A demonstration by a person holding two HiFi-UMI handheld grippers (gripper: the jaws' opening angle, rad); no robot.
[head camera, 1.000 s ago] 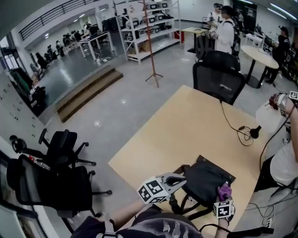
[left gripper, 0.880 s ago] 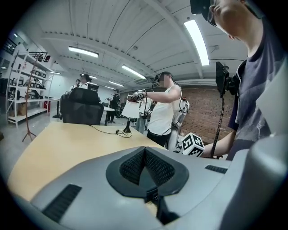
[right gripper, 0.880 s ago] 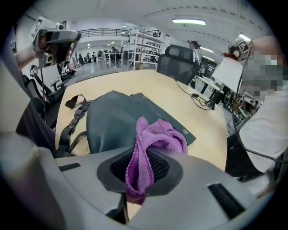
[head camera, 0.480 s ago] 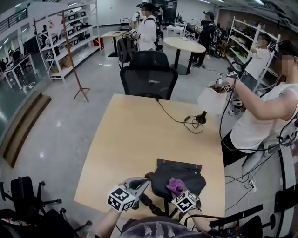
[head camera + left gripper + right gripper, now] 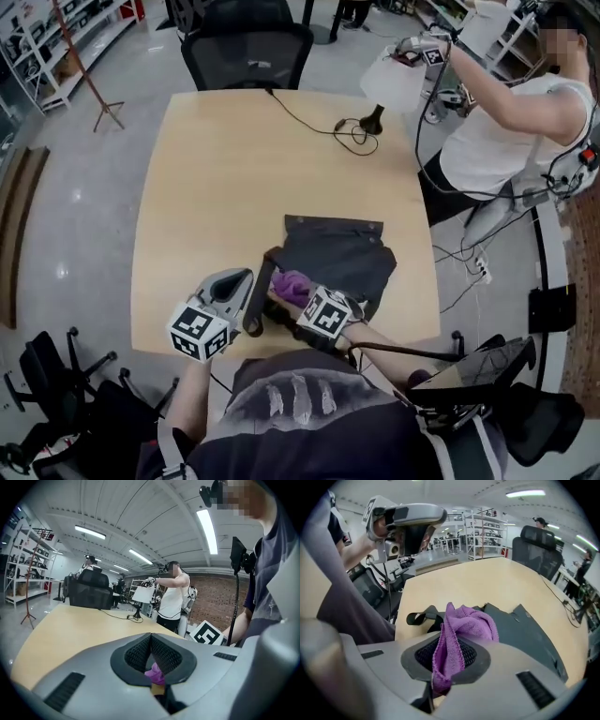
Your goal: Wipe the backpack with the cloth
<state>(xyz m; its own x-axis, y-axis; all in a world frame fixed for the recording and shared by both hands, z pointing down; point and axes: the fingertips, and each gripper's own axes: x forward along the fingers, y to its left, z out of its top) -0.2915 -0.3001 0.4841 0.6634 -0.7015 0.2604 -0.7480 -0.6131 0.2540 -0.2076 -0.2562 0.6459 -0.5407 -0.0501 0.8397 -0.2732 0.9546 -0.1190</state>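
**Cloth gripped, at backpack's lower-left corner**

Right hand-held gripper (image 5: 447,654) is pinching the purple cloth (image 5: 461,629). A fold runs down between the pads and the rest bunches over the tips. Left hand-held gripper (image 5: 151,638) has its tips pressed together. Some purple shows through the gap behind them, but I judge it isn't holding anything.

Backpack (image 5: 339,255) lies flat, lower centre of the head view, near the bottom edge of the wooden surface (image 5: 216,178). The cloth sits at the bag's lower-left corner, beside a black strap loop (image 5: 421,617).

How I'd do the wipe:
- Drop the right gripper so the bunched cloth, not the jaw plastic, touches the fabric.
- Use long strokes from the lower-left corner toward the upper right of the bag, overlapping each pass.
- The bag looks limp, so it will likely slide or ruck up. Pin the strap end with the left gripper first.
- Keep the pinch firm, because only 1 narrow fold is in the jaws and drag could pull it out.

Bag appearance: dark grey, soft, empty-looking. The panel is creased and the outline uneven, with small studs near the upper edge. I can't make out any dirt from here.
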